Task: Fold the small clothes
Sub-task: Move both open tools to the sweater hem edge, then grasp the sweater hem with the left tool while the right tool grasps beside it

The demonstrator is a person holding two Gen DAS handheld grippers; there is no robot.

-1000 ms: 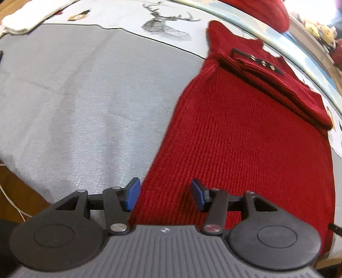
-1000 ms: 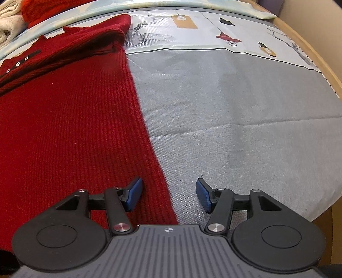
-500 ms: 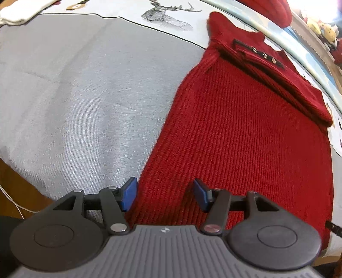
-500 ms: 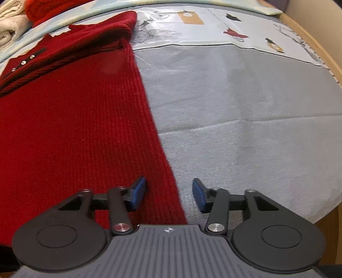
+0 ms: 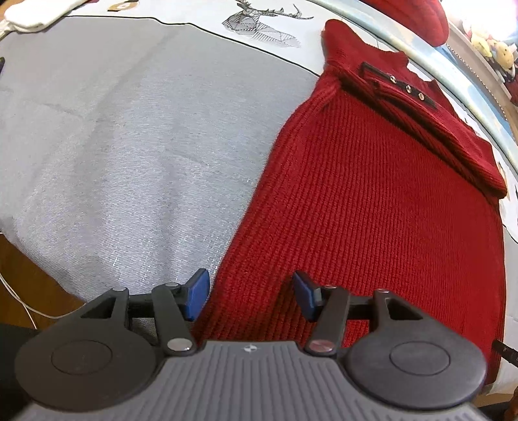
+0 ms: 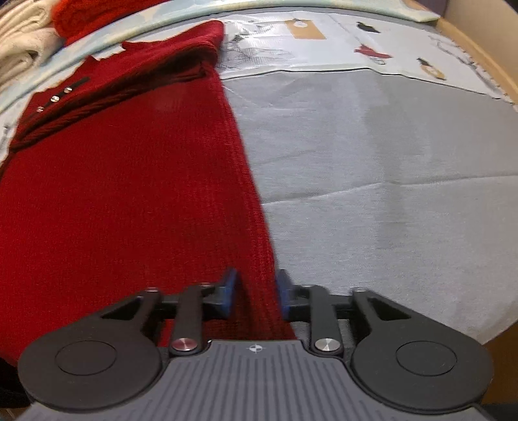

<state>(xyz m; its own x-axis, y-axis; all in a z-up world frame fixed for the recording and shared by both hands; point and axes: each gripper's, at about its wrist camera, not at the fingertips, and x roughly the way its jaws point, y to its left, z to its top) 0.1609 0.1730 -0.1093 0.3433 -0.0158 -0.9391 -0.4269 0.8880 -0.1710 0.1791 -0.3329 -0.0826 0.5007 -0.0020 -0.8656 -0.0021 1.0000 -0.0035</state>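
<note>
While the grey cloth (image 5: pixel 123 155) covers most of the table, a wood edge (image 5: pixel 19 278) shows at far left w/ a thin white cord (image 5: pixel 19 304); a printed strip w/ a stag drawing (image 5: pixel 265 26) runs along the back. Left gripper (image 5: pixel 251 296) sits open, pads straddling the left edge of the red knit sweater (image 5: pixel 372 210), which lies flat mid-table. Right gripper (image 6: pixel 254 293) is opening, the sweater's right edge betw. its pads. Cream clothes (image 6: pixel 22 55) are piled at the back.
</note>
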